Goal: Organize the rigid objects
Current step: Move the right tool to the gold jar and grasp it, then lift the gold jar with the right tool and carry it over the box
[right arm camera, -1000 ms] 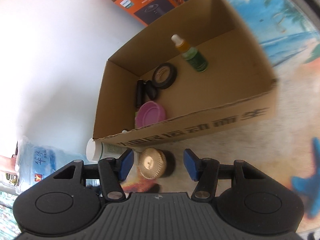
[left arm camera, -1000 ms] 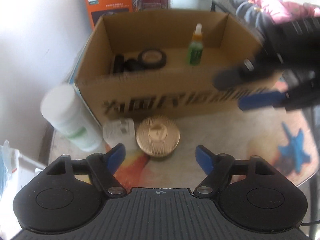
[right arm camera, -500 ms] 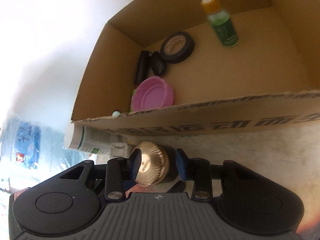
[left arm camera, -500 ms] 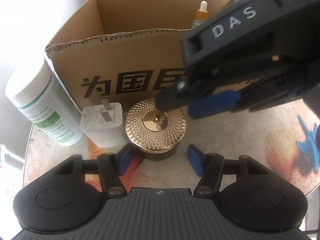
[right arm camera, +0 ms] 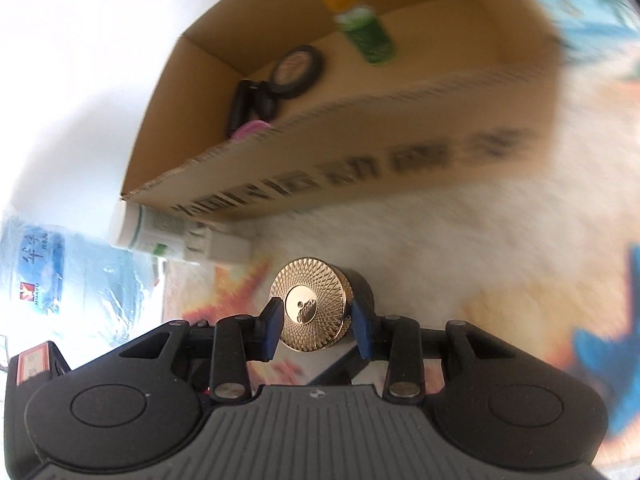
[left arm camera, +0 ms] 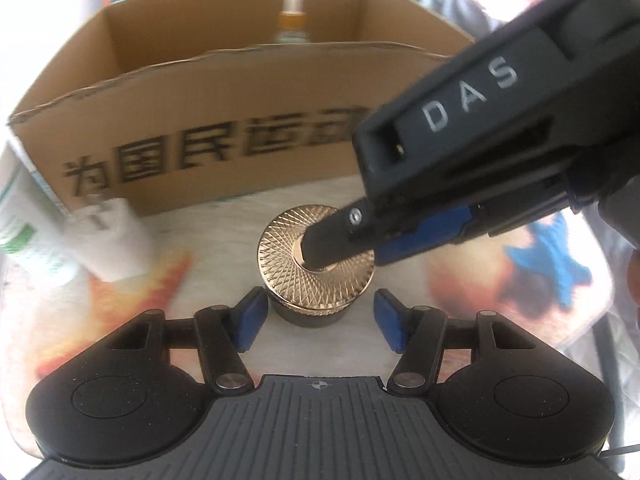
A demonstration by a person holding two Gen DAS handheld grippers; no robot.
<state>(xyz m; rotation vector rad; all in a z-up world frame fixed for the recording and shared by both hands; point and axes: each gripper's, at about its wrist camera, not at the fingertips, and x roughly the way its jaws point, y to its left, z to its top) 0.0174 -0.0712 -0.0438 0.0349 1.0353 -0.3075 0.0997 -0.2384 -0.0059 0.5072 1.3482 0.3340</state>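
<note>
- Right gripper (right arm camera: 316,330): blue pads sit against opposite sides of the gold-lidded jar (right arm camera: 310,306), pinching its knurled lid; the grip looks placed for a lift into the box.
- Left gripper (left arm camera: 316,322): fingers spread, one on each side of the jar's dark base, not touching it. Judged to be standing guard or steadying, not gripping.
- The jar (left arm camera: 316,258) stands upright on the printed table mat (left arm camera: 520,280), just in front of the cardboard box (left arm camera: 224,120).
- Left of the jar: a white plug adapter (left arm camera: 116,244), and beyond it a white bottle with green label (left arm camera: 24,232), both against the box's near left corner, apparently awaiting sorting.
- Inside the box, by the right wrist view: green dropper bottle (right arm camera: 360,28) upright at the far side, roll of black tape (right arm camera: 296,70), black item (right arm camera: 252,102), pink lid (right arm camera: 252,130) at the left end.
- Risk: the blurred surroundings suggest motion; a pinch on the lid alone could loosen it.
</note>
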